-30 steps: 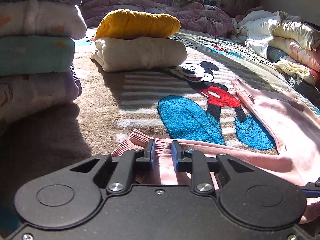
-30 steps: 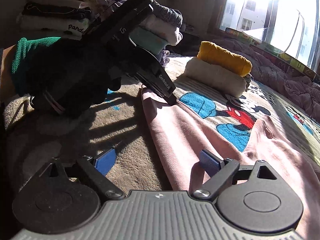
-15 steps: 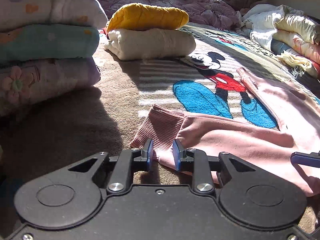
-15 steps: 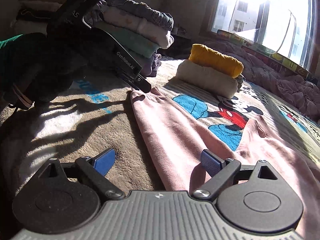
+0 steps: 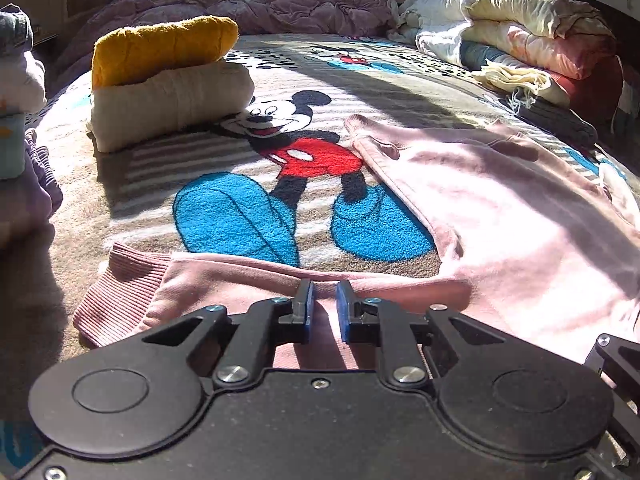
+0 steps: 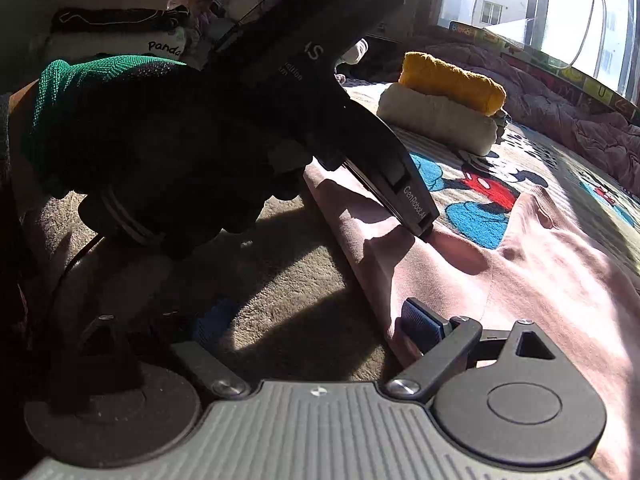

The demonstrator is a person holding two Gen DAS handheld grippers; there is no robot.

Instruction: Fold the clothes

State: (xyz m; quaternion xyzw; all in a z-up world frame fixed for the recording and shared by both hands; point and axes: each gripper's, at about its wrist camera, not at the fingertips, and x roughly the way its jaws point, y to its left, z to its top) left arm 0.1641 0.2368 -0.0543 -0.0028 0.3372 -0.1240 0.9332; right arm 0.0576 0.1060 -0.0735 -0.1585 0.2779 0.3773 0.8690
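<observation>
Pink sweatshirt [image 5: 500, 216] flat on bed blanket [image 5: 100, 208], sleeve under left gripper [image 5: 323, 306], fingers closing with sleeve fabric between, right gripper [image 6: 320, 322] fingers wide apart astride hem edge, gripping nothing

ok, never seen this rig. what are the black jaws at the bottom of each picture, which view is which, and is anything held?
No robot here: a person carries two handheld grippers, each with a fisheye camera looking along its fingers. The left view shows the left gripper, its jaws closing over the sleeve of a pink sweatshirt spread on a cartoon-mouse blanket; no grip is visible yet. The right view shows the right gripper open at the sweatshirt's edge, with the person's gloved hand carrying the left one. Behind lie a folded mustard-yellow towel on a folded cream towel.
</observation>
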